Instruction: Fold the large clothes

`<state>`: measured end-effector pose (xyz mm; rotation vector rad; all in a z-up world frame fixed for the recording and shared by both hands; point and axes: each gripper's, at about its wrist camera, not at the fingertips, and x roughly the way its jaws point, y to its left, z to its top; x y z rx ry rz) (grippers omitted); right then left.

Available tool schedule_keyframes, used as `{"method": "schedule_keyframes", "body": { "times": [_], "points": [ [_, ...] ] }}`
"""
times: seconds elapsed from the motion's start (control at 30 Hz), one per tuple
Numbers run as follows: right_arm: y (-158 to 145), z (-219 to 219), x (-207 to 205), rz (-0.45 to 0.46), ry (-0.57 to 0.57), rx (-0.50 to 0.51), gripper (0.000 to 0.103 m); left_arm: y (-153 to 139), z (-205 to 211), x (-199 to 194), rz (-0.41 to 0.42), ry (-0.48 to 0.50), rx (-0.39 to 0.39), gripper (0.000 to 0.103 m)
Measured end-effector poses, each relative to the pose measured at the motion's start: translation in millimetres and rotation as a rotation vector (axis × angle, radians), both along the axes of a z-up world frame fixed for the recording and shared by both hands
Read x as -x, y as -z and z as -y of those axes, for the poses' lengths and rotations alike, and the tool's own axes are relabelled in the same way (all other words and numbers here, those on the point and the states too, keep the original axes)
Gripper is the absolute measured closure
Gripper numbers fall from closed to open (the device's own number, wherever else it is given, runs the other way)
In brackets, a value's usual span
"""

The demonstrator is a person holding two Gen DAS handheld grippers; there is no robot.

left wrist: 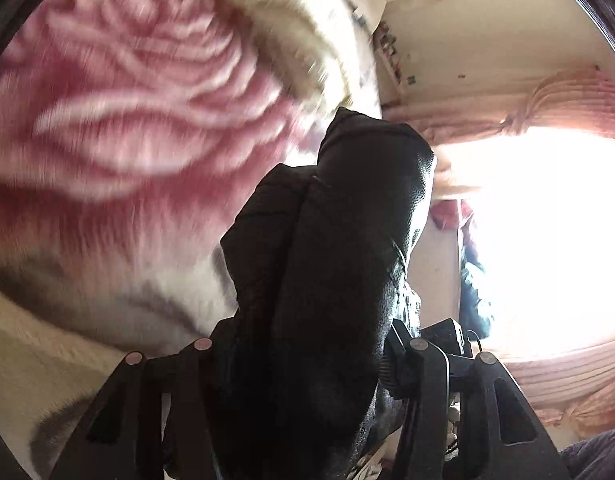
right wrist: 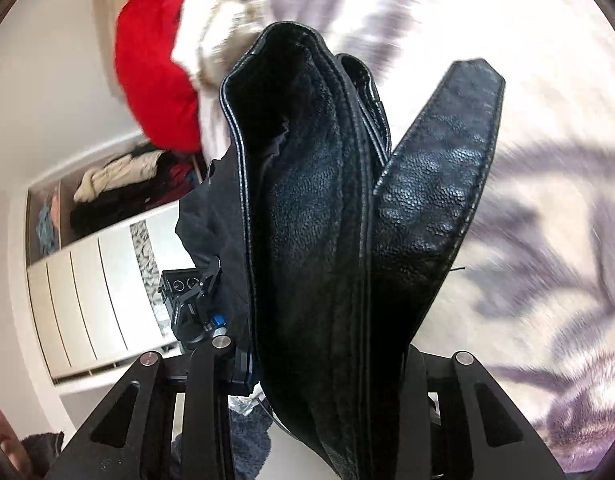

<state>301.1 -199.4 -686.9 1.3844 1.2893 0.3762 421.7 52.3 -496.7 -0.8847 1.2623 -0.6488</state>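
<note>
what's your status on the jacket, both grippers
Left gripper shut on black leather jacket. Right gripper shut on it too. Jacket bunched, lifted over patterned blanket. Nothing blocking.

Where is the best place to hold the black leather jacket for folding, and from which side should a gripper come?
Probably the thick stitched edge of the black leather jacket, approached edge-on from below. Both the left gripper and right gripper hold bunched layers there; the seam looks firmer than the loose strap.
</note>
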Motion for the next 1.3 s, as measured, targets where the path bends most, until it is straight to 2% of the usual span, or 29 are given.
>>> {"method": "schedule_keyframes", "body": {
  "times": [0.2,0.33,0.43,0.53,0.63,0.7,0.77,0.83,0.87,0.9,0.93,0.97,1.07,1.13,1.2,1.23,1.27,1.3],
  "points": [
    [-66.1,8.1,-103.7,0.092,-0.075,0.049,0.066,-40.9,-30.6,-72.3,0.075,-0.087,0.041,0.055],
    [-107.2,16.4,-211.1,0.177,-0.13,0.092,0.066,-65.4,-44.4,-148.0,0.158,-0.144,0.065,0.055],
    [-126.5,31.8,-300.5,0.241,-0.166,0.109,0.066,-68.7,-48.2,-214.1,0.209,-0.17,0.069,0.055],
    [-132.1,42.7,-397.5,0.289,-0.195,0.127,0.066,-52.1,-50.4,-279.1,0.229,-0.185,0.076,0.055],
    [-120.2,49.7,-485.1,0.312,-0.222,0.138,0.066,-14.2,-50.2,-341.8,0.199,-0.184,0.068,0.054],
    [-99.4,57.4,-545.7,0.302,-0.245,0.162,0.066,13.9,-45.3,-362.9,0.148,-0.167,0.036,0.05],
    [-66.7,60.8,-580.1,0.262,-0.271,0.194,0.066,49.6,-40.3,-380.9,0.068,-0.128,-0.021,0.041],
    [-39.9,60.5,-580.0,0.225,-0.286,0.207,0.066,72.8,-36.1,-389.9,0.01,-0.091,-0.068,0.025],
    [-29.0,60.9,-581.1,0.216,-0.292,0.212,0.066,74.3,-36.9,-391.4,-0.005,-0.08,-0.072,0.023],
    [-22.2,62.7,-582.7,0.213,-0.291,0.207,0.061,71.6,-38.3,-393.1,-0.011,-0.074,-0.069,0.023],
    [-20.4,65.0,-585.8,0.216,-0.284,0.201,0.057,65.0,-38.8,-392.3,-0.015,-0.07,-0.1,0.023],
    [-22.2,66.7,-590.2,0.212,-0.281,0.227,0.043,57.9,-38.8,-392.1,-0.017,-0.065,-0.135,0.023],
    [-29.3,78.4,-579.8,0.176,-0.29,0.305,0.038,39.6,-34.9,-395.5,-0.025,-0.023,-0.235,0.023],
    [-44.8,80.0,-575.5,0.156,-0.307,0.405,0.037,21.4,-27.9,-393.2,0.015,-0.013,-0.34,0.023],
    [-57.2,74.0,-560.3,0.133,-0.324,0.537,0.024,4.0,-22.6,-391.1,0.095,-0.033,-0.432,0.024],
    [-66.4,69.1,-556.1,0.134,-0.336,0.604,0.024,-7.3,-18.1,-388.8,0.155,-0.054,-0.504,0.016],
    [-74.0,62.2,-550.2,0.138,-0.344,0.679,0.018,-16.9,-14.2,-385.0,0.189,-0.059,-0.546,0.009],
    [-85.9,49.5,-538.6,0.135,-0.349,0.795,0.005,-22.9,-10.8,-382.5,0.212,-0.063,-0.574,0.0]
  ]
}}
